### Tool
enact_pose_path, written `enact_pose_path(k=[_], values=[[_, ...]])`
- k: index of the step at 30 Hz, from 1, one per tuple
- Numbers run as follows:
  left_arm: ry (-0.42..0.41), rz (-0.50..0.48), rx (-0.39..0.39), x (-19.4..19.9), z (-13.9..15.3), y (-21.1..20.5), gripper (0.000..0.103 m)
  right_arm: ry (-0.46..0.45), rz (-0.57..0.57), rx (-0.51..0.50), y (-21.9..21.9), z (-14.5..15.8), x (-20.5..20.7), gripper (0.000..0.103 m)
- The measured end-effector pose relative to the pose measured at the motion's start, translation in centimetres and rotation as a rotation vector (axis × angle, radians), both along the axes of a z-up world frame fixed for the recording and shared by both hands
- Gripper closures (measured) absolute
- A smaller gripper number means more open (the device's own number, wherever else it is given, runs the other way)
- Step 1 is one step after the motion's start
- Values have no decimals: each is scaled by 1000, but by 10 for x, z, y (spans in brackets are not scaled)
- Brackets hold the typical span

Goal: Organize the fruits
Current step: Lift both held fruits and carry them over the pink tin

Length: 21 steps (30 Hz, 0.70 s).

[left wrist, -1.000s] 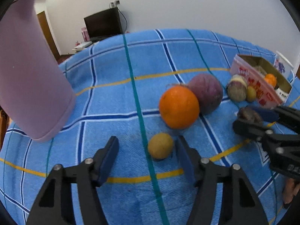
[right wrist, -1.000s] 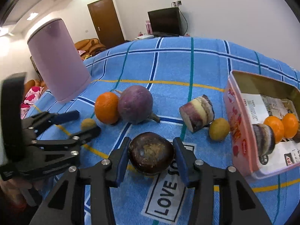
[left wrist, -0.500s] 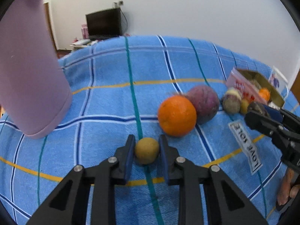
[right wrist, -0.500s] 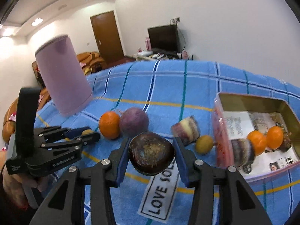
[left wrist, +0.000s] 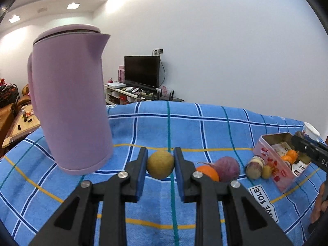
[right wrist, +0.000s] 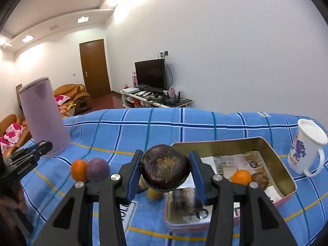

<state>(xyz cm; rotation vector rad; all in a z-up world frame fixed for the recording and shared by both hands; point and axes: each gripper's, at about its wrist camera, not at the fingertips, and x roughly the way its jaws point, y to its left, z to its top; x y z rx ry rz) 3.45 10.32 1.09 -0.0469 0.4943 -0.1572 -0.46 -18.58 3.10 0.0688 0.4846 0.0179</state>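
My left gripper (left wrist: pixel 161 167) is shut on a small yellow-brown fruit (left wrist: pixel 160 165), held above the blue checked cloth. To its right on the cloth lie an orange (left wrist: pixel 208 174), a purple round fruit (left wrist: pixel 228 169), a cut purple piece (left wrist: pixel 254 169) and a second small yellow fruit (left wrist: pixel 266 172). My right gripper (right wrist: pixel 165 171) is shut on a dark brown round fruit (right wrist: pixel 165 170), lifted at the left edge of the pink tin box (right wrist: pixel 287 176). An orange (right wrist: pixel 241 176) and a dark brown fruit (right wrist: pixel 260 180) lie inside the box on printed paper.
A tall lilac kettle (left wrist: pixel 71 106) stands on the cloth at the left. A white printed mug (right wrist: pixel 307 149) stands right of the tin. A "LOVE SOLE" label (left wrist: pixel 264 204) is sewn on the cloth. A person's hand (right wrist: pixel 12 196) holds the other gripper at the left.
The left gripper shut on the small yellow fruit and lifted it off the cloth. The right gripper rose with the dark fruit and moved over toward the tin box.
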Motion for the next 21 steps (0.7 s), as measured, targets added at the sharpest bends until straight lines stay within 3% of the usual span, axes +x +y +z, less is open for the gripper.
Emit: enact_pose_path(k=[5,11,21], values=[[-18,0,24,-5,-2,-10,76,-5,2,-23,-3,-1,-2,55],[-11,-21,-5,-10,-3,-22,76,-29,-4,-59,-11,0,-12,55],[-12,-70,22,-19,4,-60,76,-52,5,42,-47,4,-21,55]])
